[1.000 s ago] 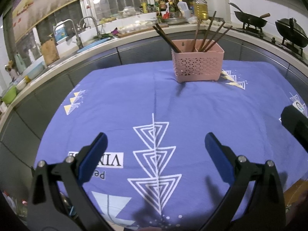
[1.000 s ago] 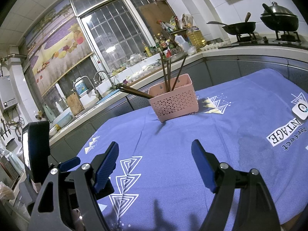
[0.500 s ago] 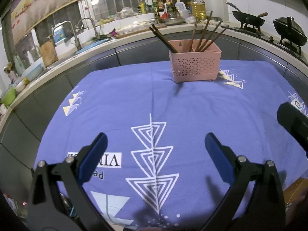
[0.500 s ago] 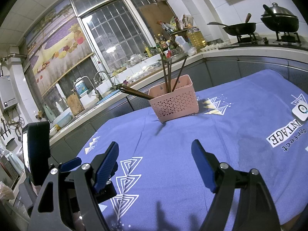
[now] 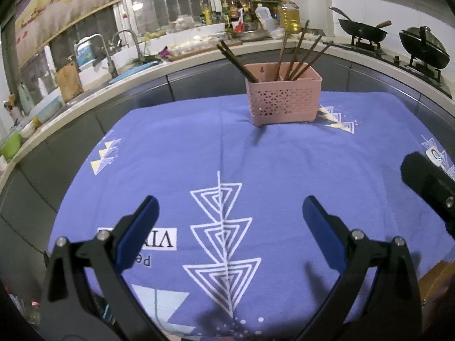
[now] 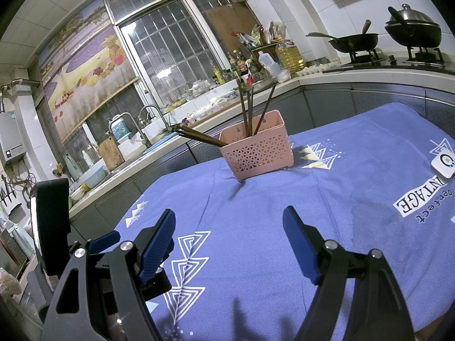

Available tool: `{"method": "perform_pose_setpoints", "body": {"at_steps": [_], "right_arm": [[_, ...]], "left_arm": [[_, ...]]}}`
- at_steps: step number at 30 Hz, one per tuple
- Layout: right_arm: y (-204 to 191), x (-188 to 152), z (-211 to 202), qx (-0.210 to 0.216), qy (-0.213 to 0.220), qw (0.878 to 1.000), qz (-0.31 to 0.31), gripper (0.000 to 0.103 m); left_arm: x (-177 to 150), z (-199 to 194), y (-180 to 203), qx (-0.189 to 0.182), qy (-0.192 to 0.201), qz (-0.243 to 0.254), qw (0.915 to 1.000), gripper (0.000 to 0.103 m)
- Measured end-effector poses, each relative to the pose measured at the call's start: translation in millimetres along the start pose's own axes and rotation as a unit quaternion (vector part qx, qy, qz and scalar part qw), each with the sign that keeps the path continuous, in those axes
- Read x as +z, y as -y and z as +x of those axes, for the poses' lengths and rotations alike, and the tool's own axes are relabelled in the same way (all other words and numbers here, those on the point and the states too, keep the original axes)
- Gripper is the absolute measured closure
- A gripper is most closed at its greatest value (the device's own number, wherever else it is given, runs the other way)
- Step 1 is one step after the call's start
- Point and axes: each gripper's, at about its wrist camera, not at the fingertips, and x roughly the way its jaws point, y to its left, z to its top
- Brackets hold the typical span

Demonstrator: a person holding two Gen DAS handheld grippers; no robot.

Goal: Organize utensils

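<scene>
A pink perforated utensil basket stands on the far side of the blue tablecloth. Several dark brown chopsticks lean in it, some to the left, some to the right. It also shows in the right wrist view, with its chopsticks. My left gripper is open and empty over the near part of the cloth. My right gripper is open and empty, low over the cloth, with the left gripper's body at its left.
A small white device lies on the cloth at the right edge. A kitchen counter with a sink, bottles and dishes curves behind the table. Two woks sit on the stove at the back right.
The left wrist view has tilted slightly, so the basket sits a little lower in it. Both grippers stay open and empty; nothing on the table has moved.
</scene>
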Motion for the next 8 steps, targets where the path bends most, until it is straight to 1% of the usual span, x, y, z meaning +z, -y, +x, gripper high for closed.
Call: {"method": "perform_pose_setpoints", "body": {"at_steps": [8], "right_arm": [[2.8,0.0,0.3,-0.001,0.000,1.000,0.002,0.025]], "left_arm": [[-1.2,1.0,-1.4,0.003,-0.001,-0.004,1.0000,0.006]]}}
